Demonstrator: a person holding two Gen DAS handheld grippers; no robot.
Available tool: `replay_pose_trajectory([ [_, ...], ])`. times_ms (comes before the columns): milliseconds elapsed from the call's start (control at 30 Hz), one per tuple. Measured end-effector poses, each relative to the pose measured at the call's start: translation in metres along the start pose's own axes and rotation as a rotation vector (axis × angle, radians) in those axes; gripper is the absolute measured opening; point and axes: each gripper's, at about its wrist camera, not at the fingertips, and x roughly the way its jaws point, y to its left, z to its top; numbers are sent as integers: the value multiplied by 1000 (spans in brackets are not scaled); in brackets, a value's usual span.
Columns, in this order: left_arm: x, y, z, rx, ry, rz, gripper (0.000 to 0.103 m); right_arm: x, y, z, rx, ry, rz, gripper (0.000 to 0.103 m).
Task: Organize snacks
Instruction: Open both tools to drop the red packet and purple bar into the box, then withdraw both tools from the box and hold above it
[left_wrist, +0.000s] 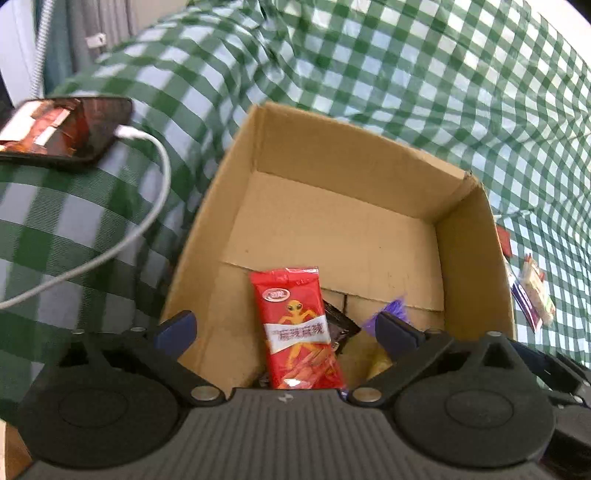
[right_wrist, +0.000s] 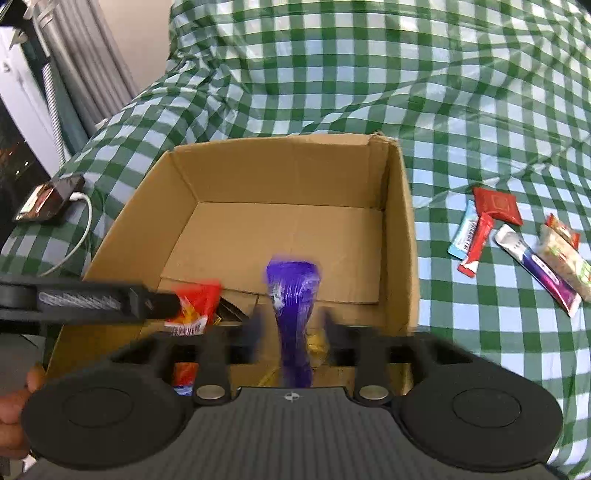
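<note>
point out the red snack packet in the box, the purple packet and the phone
red snack packet (left_wrist: 297, 332), left wrist view, on its printed front
purple packet (right_wrist: 293, 295), right wrist view, on its upper body, blurred
phone (left_wrist: 66, 129), left wrist view, on its screen

Green-white checked cloth (right_wrist: 369, 74), brown cardboard box (right_wrist: 400, 221), red packet (left_wrist: 297, 328), purple packet (right_wrist: 293, 291)

You get bright, even daylight in both views; the purple packet (right_wrist: 293, 295) and right gripper (right_wrist: 291, 325) fingers smear with motion blur, and the checked cloth (right_wrist: 461, 110) bows at the fisheye edges.
</note>
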Motion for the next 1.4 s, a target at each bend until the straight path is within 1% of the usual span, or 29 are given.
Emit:
replay_pose_trajectory([
  [33,-3,0,-1,7,6,6,103,-4,-1,-2,14,-4,-10,78],
  [100,-10,2,-7,23,20,20,103,-12,-3,-7,34,4,-8,79],
  [167,-20,3,-17,39,22,38,103,-21,-4,-15,51,32,8,83],
  [200,-25,3,-22,46,23,42,103,-28,-5,-20,62,36,9,86],
  [333,-52,8,-52,52,39,36,103,-59,1,-38,55,31,6,90],
  [433,-72,10,-73,58,36,36,103,-83,9,-51,35,8,-4,92],
  [567,-101,13,-97,67,-7,50,103,-119,24,-69,-35,-67,-28,94],
  [700,-127,11,-113,61,-48,52,103,-145,42,-86,-132,-116,-21,95],
  [800,-142,4,-120,71,-82,57,103,-164,47,-95,-167,-163,-21,96],
  [1100,-177,-12,-144,127,-164,65,103,-207,35,-118,-114,-257,-36,97],
  [1300,-188,-22,-157,171,-182,69,103,-220,30,-128,-80,-287,-28,97],
  [1400,-190,-21,-160,175,-189,71,103,-223,31,-131,-78,-295,-22,97],
])
